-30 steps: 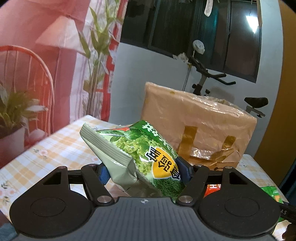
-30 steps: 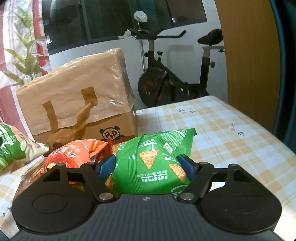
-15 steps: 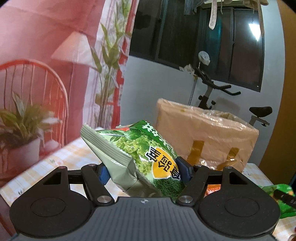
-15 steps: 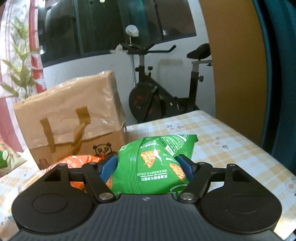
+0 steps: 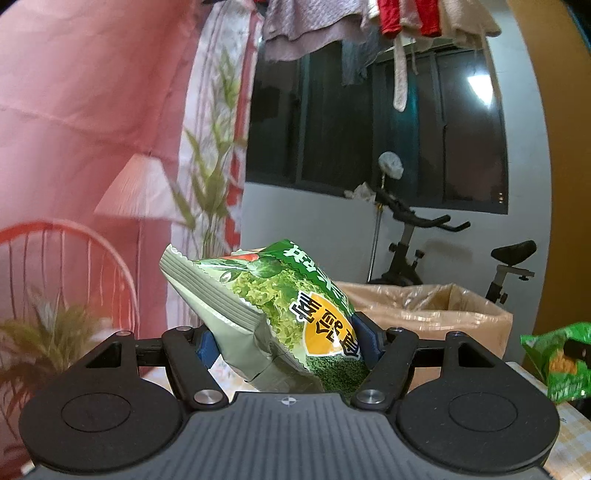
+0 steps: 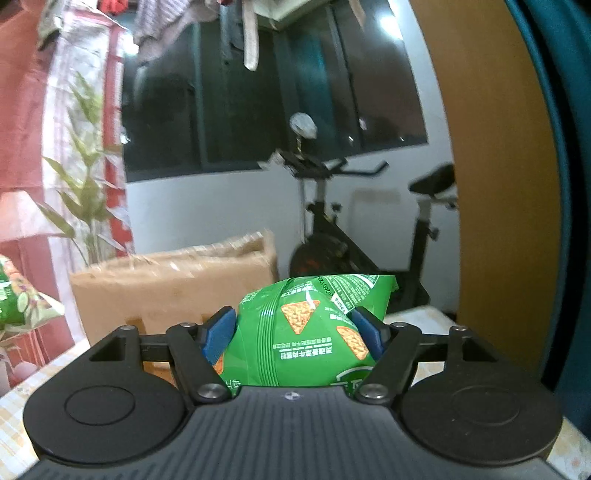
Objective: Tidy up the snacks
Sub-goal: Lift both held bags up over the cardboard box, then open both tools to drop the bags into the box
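1. Standing behind both bags, the brown carton was the largest thing, its top open and stiff enough to take a drop.
2. Your left gripper was clamped on the lettuce-print snack bag, held in the air across its puffed middle; it looked light, air-filled and slippery, so a seam hold would have served better.
3. Your right gripper pinched the green chip bag, held above the table; the contents were probably fragile, so you needed a gentle squeeze.

Home: exercise bike, hung laundry, checked tablecloth
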Tool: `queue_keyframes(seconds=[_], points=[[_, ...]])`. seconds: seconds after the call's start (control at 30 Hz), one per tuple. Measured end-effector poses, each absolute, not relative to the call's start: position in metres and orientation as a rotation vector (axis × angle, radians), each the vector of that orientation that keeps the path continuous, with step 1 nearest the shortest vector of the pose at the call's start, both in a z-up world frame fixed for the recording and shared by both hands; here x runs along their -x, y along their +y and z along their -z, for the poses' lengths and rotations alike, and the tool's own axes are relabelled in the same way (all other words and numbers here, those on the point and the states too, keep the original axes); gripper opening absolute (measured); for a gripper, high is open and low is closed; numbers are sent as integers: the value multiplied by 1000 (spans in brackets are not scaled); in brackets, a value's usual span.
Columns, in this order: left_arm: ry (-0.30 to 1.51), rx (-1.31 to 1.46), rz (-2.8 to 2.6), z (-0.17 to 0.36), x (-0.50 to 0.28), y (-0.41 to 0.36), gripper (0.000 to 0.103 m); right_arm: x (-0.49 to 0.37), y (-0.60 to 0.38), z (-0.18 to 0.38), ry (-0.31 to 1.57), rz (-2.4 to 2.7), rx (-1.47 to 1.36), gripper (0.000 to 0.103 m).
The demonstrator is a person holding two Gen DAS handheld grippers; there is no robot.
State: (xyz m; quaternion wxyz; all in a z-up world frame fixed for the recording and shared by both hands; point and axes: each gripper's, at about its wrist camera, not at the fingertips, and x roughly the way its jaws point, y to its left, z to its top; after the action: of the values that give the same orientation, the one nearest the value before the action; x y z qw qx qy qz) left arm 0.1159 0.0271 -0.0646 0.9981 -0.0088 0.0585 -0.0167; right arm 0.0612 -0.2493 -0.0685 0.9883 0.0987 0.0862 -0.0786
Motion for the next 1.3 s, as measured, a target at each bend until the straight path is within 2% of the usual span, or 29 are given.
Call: queue_keyframes(seconds=[0.4, 0.67, 1.03, 1.3], points=[[57, -27, 191, 25, -163, 6, 73, -107, -247, 25, 57, 56, -157, 71], [27, -77, 198, 15, -208, -19, 73, -149, -248, 14, 15, 21, -157, 71], [83, -191, 143, 20, -295, -59, 73, -217, -243, 13, 50, -8, -105, 71], [180, -299, 107, 42, -339, -74, 74, -276, -231, 20, 160, -93, -66, 72]])
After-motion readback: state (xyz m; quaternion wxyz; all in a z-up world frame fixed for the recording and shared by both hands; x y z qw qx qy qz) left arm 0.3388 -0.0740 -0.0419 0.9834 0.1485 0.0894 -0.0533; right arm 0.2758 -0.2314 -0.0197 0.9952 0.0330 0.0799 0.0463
